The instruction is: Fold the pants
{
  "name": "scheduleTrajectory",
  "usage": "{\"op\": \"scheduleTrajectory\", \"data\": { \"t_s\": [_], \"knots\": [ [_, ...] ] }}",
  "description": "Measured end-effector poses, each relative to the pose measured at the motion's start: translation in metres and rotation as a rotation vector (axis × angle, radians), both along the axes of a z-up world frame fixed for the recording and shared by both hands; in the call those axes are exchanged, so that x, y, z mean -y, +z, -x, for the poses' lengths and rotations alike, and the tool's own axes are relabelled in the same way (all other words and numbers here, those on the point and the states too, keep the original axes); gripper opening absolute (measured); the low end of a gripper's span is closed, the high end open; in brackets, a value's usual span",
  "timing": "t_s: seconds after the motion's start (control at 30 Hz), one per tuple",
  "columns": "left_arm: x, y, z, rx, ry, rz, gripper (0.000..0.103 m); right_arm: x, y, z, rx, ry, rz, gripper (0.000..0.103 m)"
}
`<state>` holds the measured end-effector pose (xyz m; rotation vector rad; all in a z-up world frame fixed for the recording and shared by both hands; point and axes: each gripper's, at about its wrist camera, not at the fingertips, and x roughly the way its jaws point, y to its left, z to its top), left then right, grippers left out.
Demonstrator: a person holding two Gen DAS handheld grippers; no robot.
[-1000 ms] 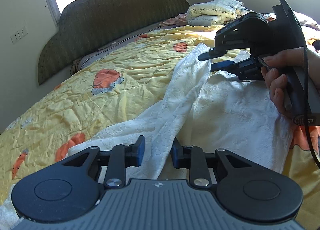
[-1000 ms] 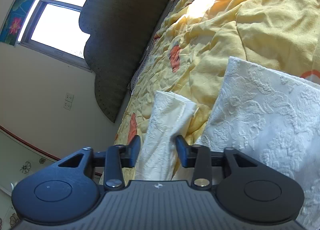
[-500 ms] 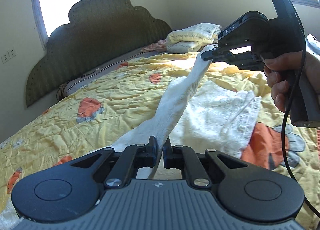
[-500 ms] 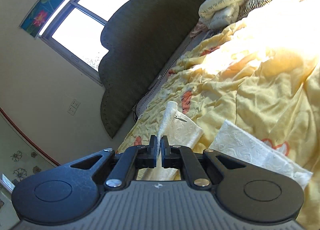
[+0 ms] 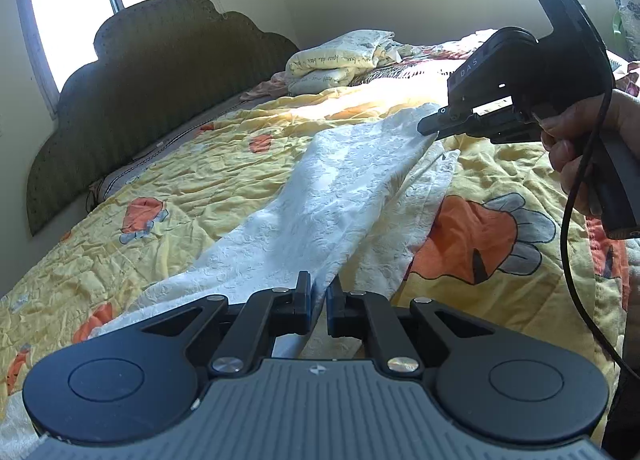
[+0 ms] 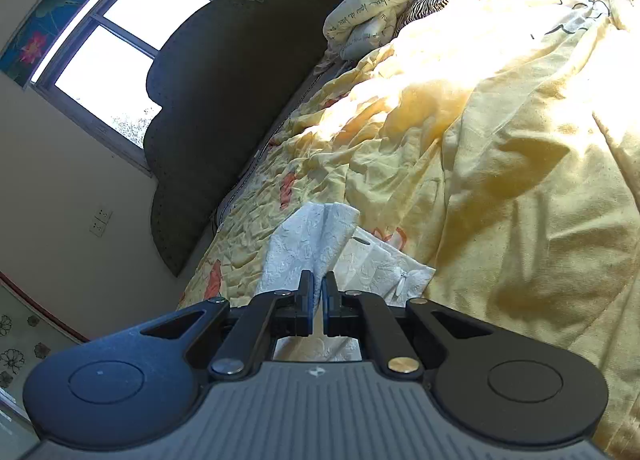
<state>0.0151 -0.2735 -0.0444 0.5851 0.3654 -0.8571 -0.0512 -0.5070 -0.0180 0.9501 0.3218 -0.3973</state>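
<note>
Both grippers' fingers (image 5: 303, 302) clamped on white pants (image 5: 320, 212), leg lengthwise between left gripper (image 5: 318, 300) and right gripper (image 6: 317, 302)

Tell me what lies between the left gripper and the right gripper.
In the left wrist view, the white pants stretch between the left gripper and the right gripper, lifted over the yellow bedspread.

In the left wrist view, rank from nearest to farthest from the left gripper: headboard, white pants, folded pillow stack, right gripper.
1. white pants, pinched in the left gripper
2. right gripper, upper right
3. folded pillow stack, centre back
4. headboard, far left; close to the stack
</note>
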Motion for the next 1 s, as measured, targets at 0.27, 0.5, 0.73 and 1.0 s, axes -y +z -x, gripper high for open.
{"op": "scheduleTrajectory", "data": {
  "t_s": [0.27, 0.5, 0.73, 1.0],
  "knots": [
    [0.012, -0.023, 0.006, 0.030, 0.003, -0.072, 0.010, 0.006, -0.017, -0.003, -0.050, -0.017, -0.022, 0.005],
    [0.018, -0.025, 0.002, 0.003, 0.002, -0.075, 0.021, 0.006, -0.011, -0.008, -0.123, 0.000, 0.032, 0.005],
    [0.006, -0.004, 0.012, -0.087, -0.082, -0.006, 0.042, 0.001, 0.016, 0.011, -0.198, -0.163, 0.203, 0.011],
    [-0.029, 0.032, -0.027, -0.168, 0.112, 0.124, 0.062, -0.039, 0.041, -0.089, -0.194, 0.317, 0.396, 0.011]
  ]
}}
